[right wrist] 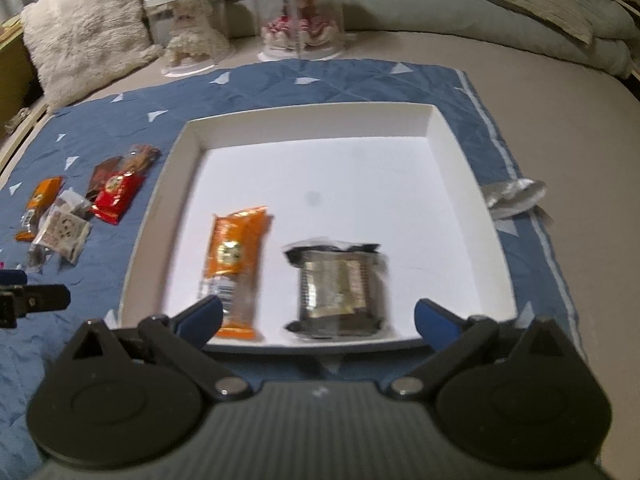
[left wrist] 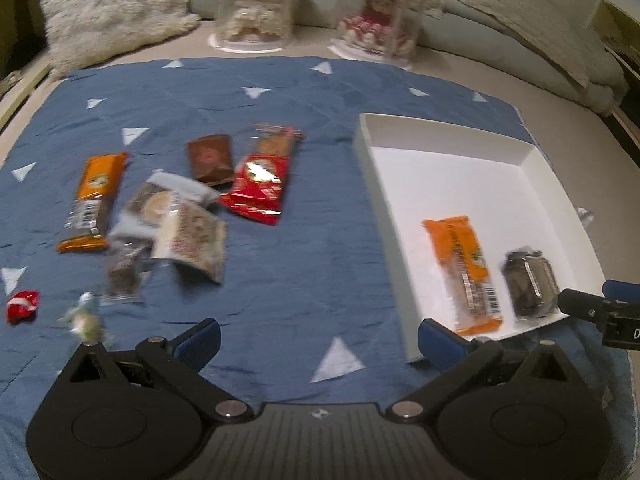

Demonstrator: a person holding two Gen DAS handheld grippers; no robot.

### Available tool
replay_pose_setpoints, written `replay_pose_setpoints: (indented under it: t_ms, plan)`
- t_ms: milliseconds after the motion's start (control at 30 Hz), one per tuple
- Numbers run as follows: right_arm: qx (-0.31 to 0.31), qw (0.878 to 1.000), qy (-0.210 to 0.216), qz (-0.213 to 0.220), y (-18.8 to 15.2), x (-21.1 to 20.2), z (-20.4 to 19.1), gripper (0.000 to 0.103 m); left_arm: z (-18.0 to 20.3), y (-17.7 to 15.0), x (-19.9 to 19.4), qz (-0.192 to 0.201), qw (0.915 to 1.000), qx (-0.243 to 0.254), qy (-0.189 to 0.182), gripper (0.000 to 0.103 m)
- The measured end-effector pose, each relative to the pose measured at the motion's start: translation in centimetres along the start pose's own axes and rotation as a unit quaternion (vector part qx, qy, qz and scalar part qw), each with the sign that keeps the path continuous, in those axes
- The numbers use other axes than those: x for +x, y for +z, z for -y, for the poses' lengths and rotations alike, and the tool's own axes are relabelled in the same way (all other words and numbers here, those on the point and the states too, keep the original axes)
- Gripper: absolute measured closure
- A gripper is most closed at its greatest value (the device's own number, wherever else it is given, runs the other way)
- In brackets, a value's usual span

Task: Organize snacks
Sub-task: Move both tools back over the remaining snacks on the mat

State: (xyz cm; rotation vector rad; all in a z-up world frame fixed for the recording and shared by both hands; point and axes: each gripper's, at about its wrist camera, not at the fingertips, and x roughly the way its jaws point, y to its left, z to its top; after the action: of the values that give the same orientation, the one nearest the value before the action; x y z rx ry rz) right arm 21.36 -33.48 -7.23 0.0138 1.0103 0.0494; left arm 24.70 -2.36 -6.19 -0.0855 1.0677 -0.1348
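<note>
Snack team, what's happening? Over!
Both grippers open, empty. Orange bar and dark pack in box. Pile waiting. Nothing blocking.

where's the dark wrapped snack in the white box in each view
Left wrist view: dark wrapped snack at lower right, near the white box's near corner.
Right wrist view: the snack at lower centre, between the open right gripper's fingers.
Shared landmark: the orange snack bar lying just left of it.
</note>
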Motion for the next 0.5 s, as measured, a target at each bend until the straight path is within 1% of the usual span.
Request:
replay_pose_setpoints:
  t_ms: [367,500]
  plan:
    - [-0.034,0.999,0.025,0.001,0.7,0.8,-5.9,0.0,-7.5,-0.9,-1.8,0.01,0.9988,-0.042,0.025,0.0]
    - [-0.043,0.999,0.033,0.002,0.9,1.1,-7.9,0.001,-10.6,-1.2,-2.4,0.017,0.9972,-0.065,0.033,0.0]
